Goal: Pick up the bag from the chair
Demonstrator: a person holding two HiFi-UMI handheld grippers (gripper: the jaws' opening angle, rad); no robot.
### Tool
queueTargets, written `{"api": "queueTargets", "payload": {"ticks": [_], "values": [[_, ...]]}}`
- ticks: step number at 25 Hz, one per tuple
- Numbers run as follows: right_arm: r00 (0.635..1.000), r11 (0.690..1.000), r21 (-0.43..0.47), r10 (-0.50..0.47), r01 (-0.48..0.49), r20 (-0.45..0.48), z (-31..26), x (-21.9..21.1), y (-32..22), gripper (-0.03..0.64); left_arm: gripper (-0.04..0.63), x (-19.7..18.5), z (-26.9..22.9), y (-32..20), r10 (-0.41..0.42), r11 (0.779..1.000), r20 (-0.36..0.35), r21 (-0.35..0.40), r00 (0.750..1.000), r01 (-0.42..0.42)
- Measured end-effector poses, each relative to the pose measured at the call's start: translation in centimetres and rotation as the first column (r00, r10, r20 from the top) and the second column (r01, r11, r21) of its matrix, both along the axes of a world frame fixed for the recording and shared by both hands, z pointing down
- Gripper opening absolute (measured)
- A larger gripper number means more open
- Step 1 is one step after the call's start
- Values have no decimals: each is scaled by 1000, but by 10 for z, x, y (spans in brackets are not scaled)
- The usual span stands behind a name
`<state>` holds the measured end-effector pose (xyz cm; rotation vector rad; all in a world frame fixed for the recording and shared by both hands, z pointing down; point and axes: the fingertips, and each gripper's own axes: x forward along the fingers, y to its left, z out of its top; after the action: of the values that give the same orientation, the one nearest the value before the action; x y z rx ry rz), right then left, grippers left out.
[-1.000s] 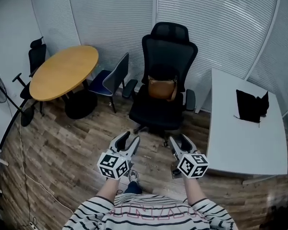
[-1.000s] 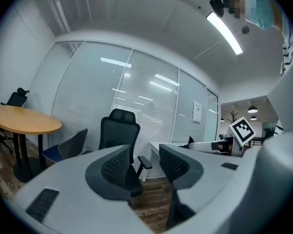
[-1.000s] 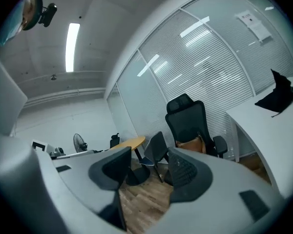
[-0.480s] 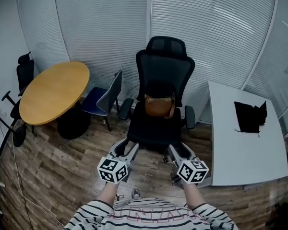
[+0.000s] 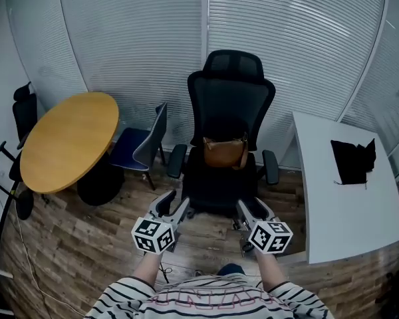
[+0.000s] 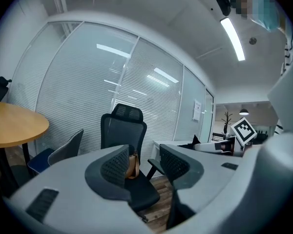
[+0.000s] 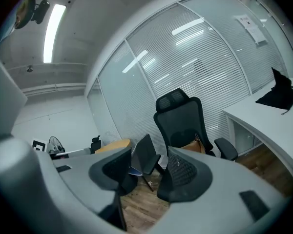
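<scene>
The person is holding both forearms low and forward, striped sleeves [image 5: 130, 298] showing at 6 o'clock in the head view, wrists roughly parallel. The left tool [image 5: 173, 205] and the right tool [image 5: 251, 208] are pointing toward 12 o'clock, side by side with a gap between them, marker cubes facing up. Each tool's jaws are standing apart and gripping nothing; only the room is showing through each gap.

The brown bag [image 5: 224, 153] is sitting upright on the seat of the chair [image 5: 231, 98], against the backrest, at 12 o'clock from the tools and apart from both. In the left gripper view it is showing far off in the gap, beside the left-hand jaw; in the right gripper view it is showing above the right-hand jaw. Its strap seems to be lying along its top, though it is too small to be sure.

The seat's front edge is facing the person, and bare floor [image 5: 86, 224] is lying open at 9 o'clock of the tools. The armrests are flanking the bag at 9 and 3 o'clock. A side chair [image 5: 146, 138] is standing close at 9 o'clock of the seat, with a round tabletop [image 5: 66, 141] beyond it. A white tabletop [image 5: 339, 198] is closing in the 3 o'clock side, its edge near the right tool, with a black thing [image 5: 352, 159] lying on it. Blinds [image 5: 139, 45] are walling off the 12 o'clock side.
</scene>
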<state>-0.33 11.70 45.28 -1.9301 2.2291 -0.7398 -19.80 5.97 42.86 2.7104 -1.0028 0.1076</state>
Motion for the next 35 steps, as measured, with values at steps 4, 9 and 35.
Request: {"api": "queueTargets", "payload": {"ticks": [4, 9, 35], "values": [[1000, 1000, -25, 16, -16, -6, 7, 17, -25, 229, 172, -2, 11, -25, -21, 999, 1, -28, 1000, 21], [1000, 998, -60, -12, 12, -2, 17, 36, -70, 229, 172, 4, 20, -64, -72, 996, 8, -57, 997, 72], [997, 990, -117, -73, 73, 6, 59, 195, -234, 229, 172, 122, 58, -209, -265, 957, 27, -119, 964, 266]]}}
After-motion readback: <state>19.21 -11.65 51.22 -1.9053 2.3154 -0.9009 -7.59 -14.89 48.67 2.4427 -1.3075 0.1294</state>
